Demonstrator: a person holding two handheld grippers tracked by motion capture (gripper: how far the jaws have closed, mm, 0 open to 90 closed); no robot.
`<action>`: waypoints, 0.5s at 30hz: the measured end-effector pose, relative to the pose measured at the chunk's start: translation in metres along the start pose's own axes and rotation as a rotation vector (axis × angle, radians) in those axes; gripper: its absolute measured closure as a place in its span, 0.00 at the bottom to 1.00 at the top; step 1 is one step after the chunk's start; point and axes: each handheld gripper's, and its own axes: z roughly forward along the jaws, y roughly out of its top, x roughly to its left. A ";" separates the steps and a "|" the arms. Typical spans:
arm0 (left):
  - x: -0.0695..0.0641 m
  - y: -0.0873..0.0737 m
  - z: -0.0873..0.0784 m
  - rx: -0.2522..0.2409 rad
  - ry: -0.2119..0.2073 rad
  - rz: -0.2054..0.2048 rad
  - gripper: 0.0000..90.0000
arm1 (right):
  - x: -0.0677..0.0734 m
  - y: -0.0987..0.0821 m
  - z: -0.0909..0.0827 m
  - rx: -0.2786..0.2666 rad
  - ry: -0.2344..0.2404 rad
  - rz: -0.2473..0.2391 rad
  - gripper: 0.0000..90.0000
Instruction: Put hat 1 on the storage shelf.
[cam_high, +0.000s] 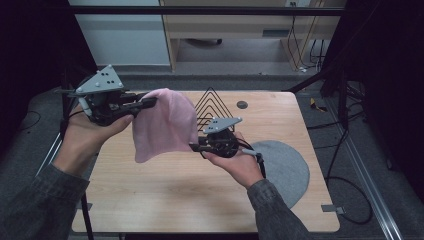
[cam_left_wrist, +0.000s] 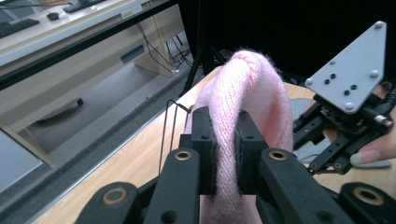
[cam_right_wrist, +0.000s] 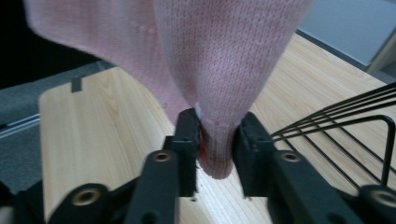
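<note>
A pink knitted hat (cam_high: 162, 122) hangs in the air above the wooden table (cam_high: 165, 190), held between both grippers. My left gripper (cam_high: 150, 103), at the upper left, is shut on the hat's upper edge (cam_left_wrist: 225, 154), the knit pinched between its black pads. My right gripper (cam_high: 194, 147), lower and to the right, is shut on the hat's lower right edge (cam_right_wrist: 215, 144). In the left gripper view the right gripper (cam_left_wrist: 322, 158) with its grey plate sits just beyond the hat.
A black wire rack (cam_high: 212, 106) stands on the table behind the hat and shows at the right of the right gripper view (cam_right_wrist: 345, 126). A grey round mat (cam_high: 287, 165) lies at the table's right edge. A small dark disc (cam_high: 242, 104) sits near the back.
</note>
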 end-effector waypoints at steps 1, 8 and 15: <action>0.005 0.004 0.002 -0.003 0.003 -0.005 0.90 | -0.001 0.002 -0.002 -0.001 -0.002 -0.004 0.87; 0.023 0.019 0.016 -0.016 -0.020 -0.020 0.90 | -0.014 0.016 -0.019 0.011 -0.020 -0.020 0.88; 0.039 0.031 0.034 -0.053 -0.045 -0.048 0.90 | -0.036 0.035 -0.035 0.033 -0.052 -0.048 0.88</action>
